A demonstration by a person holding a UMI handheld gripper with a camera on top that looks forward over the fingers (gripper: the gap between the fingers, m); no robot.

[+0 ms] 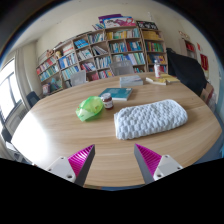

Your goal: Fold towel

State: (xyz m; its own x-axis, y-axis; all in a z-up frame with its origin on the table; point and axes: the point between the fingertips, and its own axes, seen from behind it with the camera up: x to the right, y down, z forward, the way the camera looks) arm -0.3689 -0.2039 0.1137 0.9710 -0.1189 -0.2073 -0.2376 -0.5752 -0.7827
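Note:
A white textured towel (150, 118) lies bunched and partly folded on the round wooden table (60, 125), beyond my fingers and a little to the right. My gripper (113, 162) hovers over the table's near edge, open and empty, with bare wood between the two magenta pads (77, 162). The towel is apart from both fingers.
A green crumpled object (91, 108) lies left of the towel, with a small dark jar (108, 101) and a blue book (119, 94) behind it. A bottle (156, 67) and boxes stand at the table's far side. Bookshelves (95, 55) line the back wall; chairs surround the table.

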